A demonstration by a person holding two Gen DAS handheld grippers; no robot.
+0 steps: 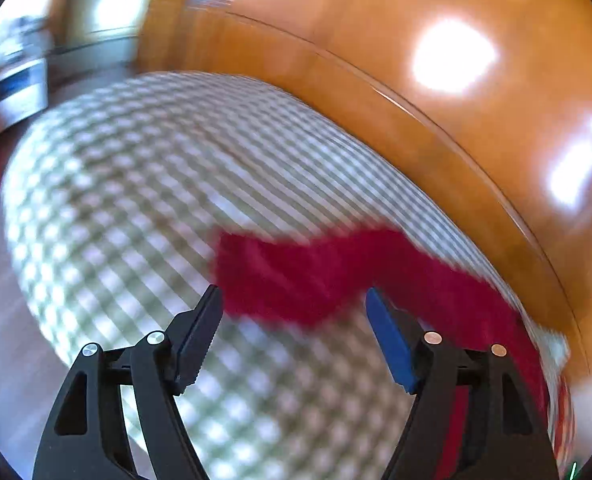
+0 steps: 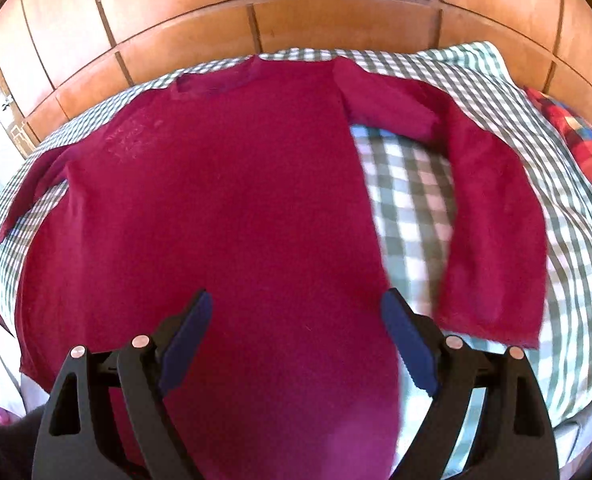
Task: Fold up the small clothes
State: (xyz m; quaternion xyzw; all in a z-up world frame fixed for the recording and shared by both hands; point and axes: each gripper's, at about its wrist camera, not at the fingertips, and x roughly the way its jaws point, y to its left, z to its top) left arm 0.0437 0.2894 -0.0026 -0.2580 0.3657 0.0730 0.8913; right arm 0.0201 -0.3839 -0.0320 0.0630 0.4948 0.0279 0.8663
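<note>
- Sweater (image 2: 216, 200) lies flat on bed (image 2: 407, 200), unfolded; sleeve (image 2: 495, 240) at three o'clock.
- Both tools, left tool (image 1: 292, 304) and right tool (image 2: 296, 308), hang released; I judge sleeve-folding comes next.

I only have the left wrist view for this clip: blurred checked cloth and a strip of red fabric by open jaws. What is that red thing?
Observer: In the right wrist view it is a red long-sleeved top, spread flat on the checked sheet.
Operator: Has any fold been made yet?
Observer: None in the body that I can see; one sleeve bends at the elbow and runs down beside the body, with checked sheet showing between them.
Operator: Is the right gripper holding it?
Observer: No. The right gripper is over the lower part of the body, jaws wide, nothing pinched.
Operator: Anything else on the bed?
Observer: A multicoloured checked fabric at the far right edge; what it is I cannot tell.
</note>
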